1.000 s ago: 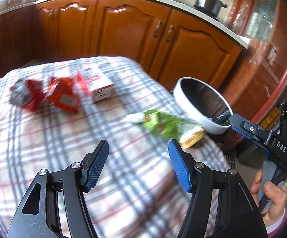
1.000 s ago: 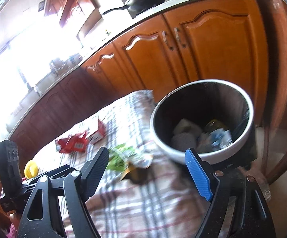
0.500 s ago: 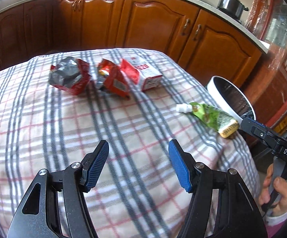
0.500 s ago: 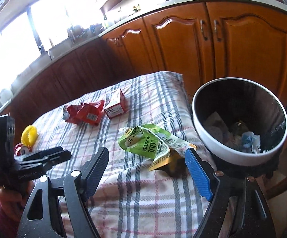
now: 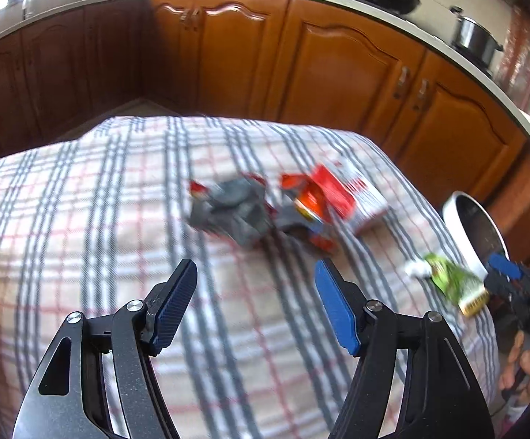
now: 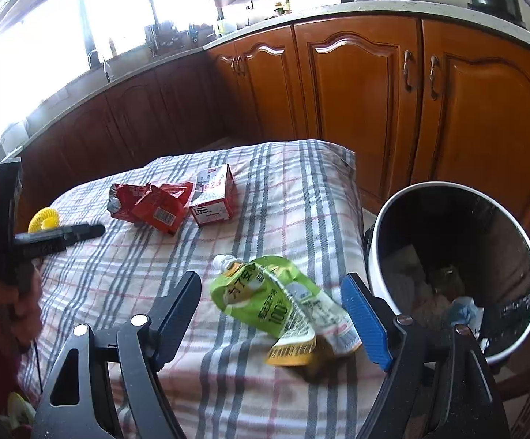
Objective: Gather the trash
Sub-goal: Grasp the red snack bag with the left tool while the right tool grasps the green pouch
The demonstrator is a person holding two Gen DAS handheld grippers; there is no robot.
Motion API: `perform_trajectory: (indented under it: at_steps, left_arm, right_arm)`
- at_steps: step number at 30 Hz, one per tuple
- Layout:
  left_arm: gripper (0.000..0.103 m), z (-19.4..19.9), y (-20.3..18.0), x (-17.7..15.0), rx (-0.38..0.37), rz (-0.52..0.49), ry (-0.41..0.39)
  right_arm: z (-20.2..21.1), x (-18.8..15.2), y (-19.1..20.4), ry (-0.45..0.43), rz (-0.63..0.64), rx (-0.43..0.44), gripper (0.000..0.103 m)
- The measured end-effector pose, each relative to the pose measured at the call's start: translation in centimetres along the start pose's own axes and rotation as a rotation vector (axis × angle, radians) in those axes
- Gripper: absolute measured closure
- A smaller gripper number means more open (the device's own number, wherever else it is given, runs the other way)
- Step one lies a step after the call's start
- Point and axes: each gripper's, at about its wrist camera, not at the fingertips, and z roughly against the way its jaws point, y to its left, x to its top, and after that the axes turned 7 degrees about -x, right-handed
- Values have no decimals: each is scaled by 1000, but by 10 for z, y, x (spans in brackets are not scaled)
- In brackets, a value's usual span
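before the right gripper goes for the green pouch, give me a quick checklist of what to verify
1. Right gripper open wide enough: ok, its jaws stand apart on either side of the green pouch.
2. Pouch free of other trash: ok, it lies alone on the checked cloth.
3. Bin within easy reach: ok, open-topped right beside the table edge.
4. Room in the bin: ok, only some trash at the bottom.
5. Left gripper out of the way: ok, open over the cloth near the red wrappers.
6. Pouch empty or capped: cannot tell.
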Motion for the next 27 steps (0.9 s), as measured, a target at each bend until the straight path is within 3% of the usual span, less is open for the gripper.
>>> perform_trajectory:
  at_steps: [8, 11, 13, 16, 17, 18, 19, 23, 27]
  left_arm:
    - [35, -21, 24, 22, 5, 28, 6]
    - [48, -36, 24, 24, -6, 16, 36]
    - [75, -47, 22, 25, -16, 3, 67]
    - [96, -54, 15, 20, -27, -25, 90]
    - [98, -54, 12, 18, -29, -39, 88]
    - [101, -53, 8, 16, -31, -51, 86]
    - [102, -52, 5, 14, -33, -58, 84]
    - [103, -43, -2, 8, -43, -71, 72]
    - [103, -30, -8, 2, -56, -76, 58]
  right_arm:
    - [-20, 3, 6, 49, 76, 14, 29]
    - [-32, 4, 11, 79, 131, 13, 30]
    - [-41, 4, 13, 106, 156, 16, 39]
    - [-54, 0, 14, 156, 166, 36, 50]
    - [-54, -1, 14, 153, 165, 31, 54]
    - [-53, -1, 15, 149, 170, 14, 73]
    - [-52, -1, 15, 146, 171, -10, 85]
    - [-45, -1, 7, 144, 118, -10, 96]
    - [-34, -3, 6, 126, 89, -13, 98]
